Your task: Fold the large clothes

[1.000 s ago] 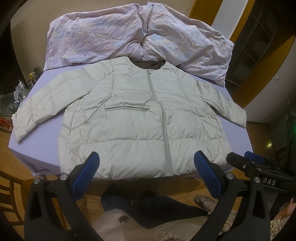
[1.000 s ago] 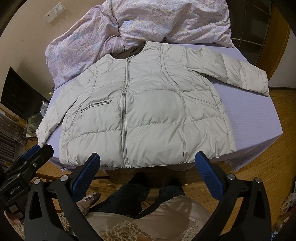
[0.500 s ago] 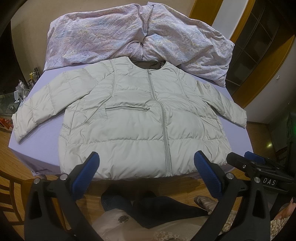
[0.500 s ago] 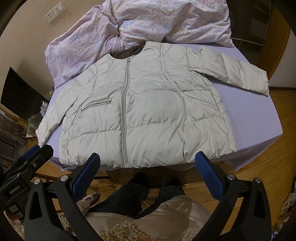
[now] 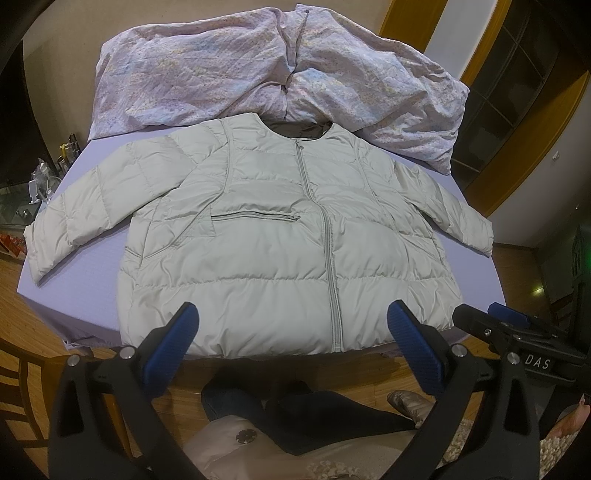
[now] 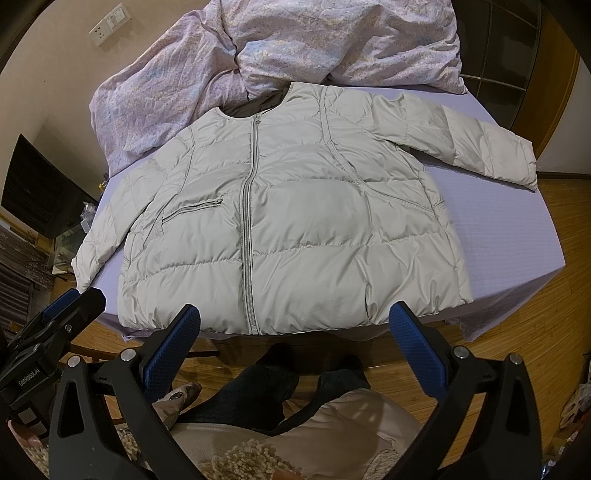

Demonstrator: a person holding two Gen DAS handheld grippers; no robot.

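- Closest to the cameras, at the bottom of both views, a person sits with legs in dark trousers (image 5: 295,410) and a beige padded coat with a fleecy trim (image 6: 280,443) in their lap.
- The left gripper with black arms and blue textured pads (image 5: 291,325) fills the lower part of the left wrist view, tongs spread wide apart, nothing between them, hanging short of the bed edge.
- The right gripper, same black-and-blue build (image 6: 293,325), looks just the same in its own view: tongs wide apart, empty, above the knees. Each one also pokes into the other's view from the side.
- Under the legs there's a wooden plank floor (image 6: 517,325), seen around the foot of the bed.
- Then the bed with a lilac sheet (image 6: 517,236), taking up the middle of both frames.
- On it lies the pale grey-green quilted puffer jacket (image 5: 280,251), flat, front side up, zipped shut, hem at the near edge of the bed just past the blue pads, neckline pointing away.
- Both sleeves are spread out to the sides and angled down. One cuff sits at mid left of the left wrist view, the other at upper right of the right wrist view.
- A small zipped chest pocket (image 5: 255,216) sits left of the main zipper.
- Farthest back, a crumpled pink-lilac floral duvet (image 5: 266,74) is bunched across the top of the frame, touching the jacket's collar.
- A white wall socket (image 6: 110,24) is in the upper left of the right wrist view.
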